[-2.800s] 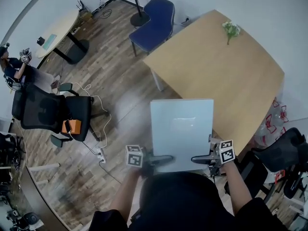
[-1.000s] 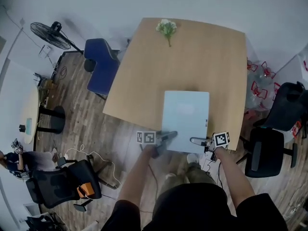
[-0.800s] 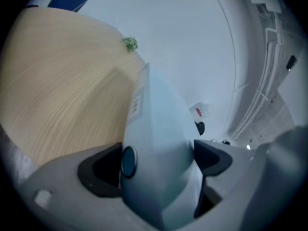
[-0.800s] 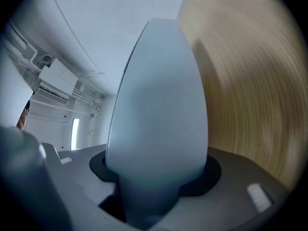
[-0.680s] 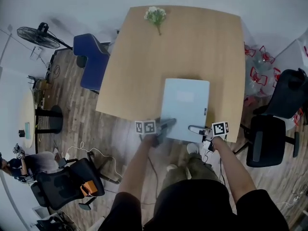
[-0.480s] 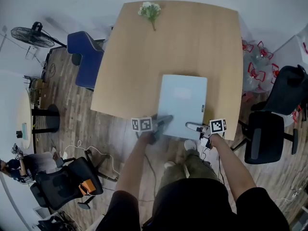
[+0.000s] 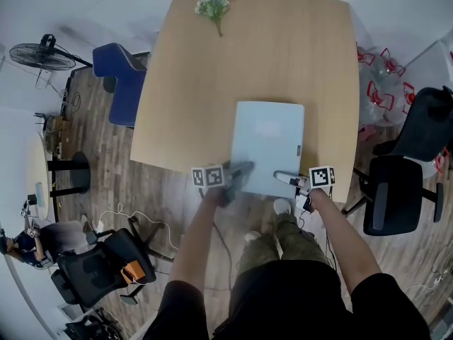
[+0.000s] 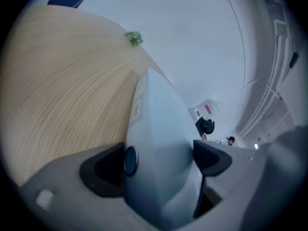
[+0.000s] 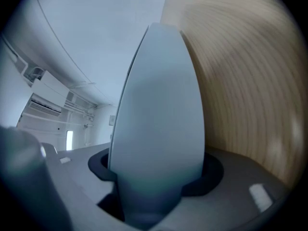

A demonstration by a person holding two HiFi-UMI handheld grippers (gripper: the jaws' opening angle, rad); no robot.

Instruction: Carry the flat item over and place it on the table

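A flat pale blue folder point(image 7: 267, 144) hangs low over the near part of the wooden table point(image 7: 283, 55), its near edge past the table's front edge. Whether it rests on the wood I cannot tell. My left gripper point(image 7: 241, 170) is shut on its near left corner, my right gripper point(image 7: 283, 177) on its near right corner. In the left gripper view the folder point(image 8: 159, 129) fills the gap between the jaws above the tabletop point(image 8: 57, 81). The right gripper view shows the folder point(image 9: 159, 109) wedged between the jaws beside the table point(image 9: 240, 81); these jaws have just been opening a little.
A small bunch of flowers point(image 7: 212, 6) lies at the table's far edge. A blue chair point(image 7: 117, 83) stands left of the table, black office chairs point(image 7: 396, 190) right of it. A fan point(image 7: 46, 52), another black chair point(image 7: 99, 268) and floor cables lie to the left.
Both grippers have carried the folder from above the wooden floor to above the table. Over the last second it has sunk and slid a little further over the tabletop.
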